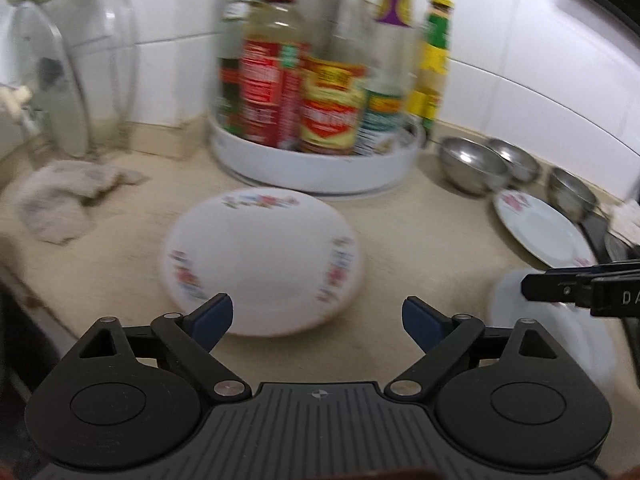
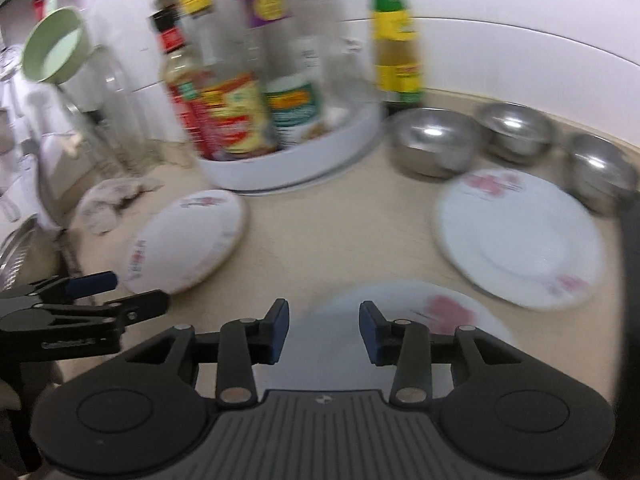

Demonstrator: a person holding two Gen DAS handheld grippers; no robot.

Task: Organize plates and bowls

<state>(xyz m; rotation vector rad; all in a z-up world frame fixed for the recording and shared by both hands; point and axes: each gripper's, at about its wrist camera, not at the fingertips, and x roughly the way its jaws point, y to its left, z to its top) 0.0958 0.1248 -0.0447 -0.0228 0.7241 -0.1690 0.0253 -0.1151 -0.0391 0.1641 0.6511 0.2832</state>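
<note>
A white floral plate point(image 1: 262, 262) lies on the beige counter just ahead of my open, empty left gripper point(image 1: 318, 318); it also shows in the right wrist view point(image 2: 186, 240). My right gripper point(image 2: 323, 330) is open over the near edge of a second floral plate point(image 2: 412, 312). A third floral plate point(image 2: 520, 236) lies at the right, also in the left wrist view point(image 1: 536, 226). Three steel bowls point(image 2: 434, 142) point(image 2: 516, 132) point(image 2: 600, 170) stand behind it. The right gripper's side shows in the left wrist view point(image 1: 580, 292).
A white turntable tray point(image 1: 316, 160) full of sauce bottles stands at the back centre. A crumpled cloth point(image 1: 68, 200) lies at the left. Glass lids point(image 1: 80, 72) and a green bowl point(image 2: 54, 50) sit at the far left by the tiled wall.
</note>
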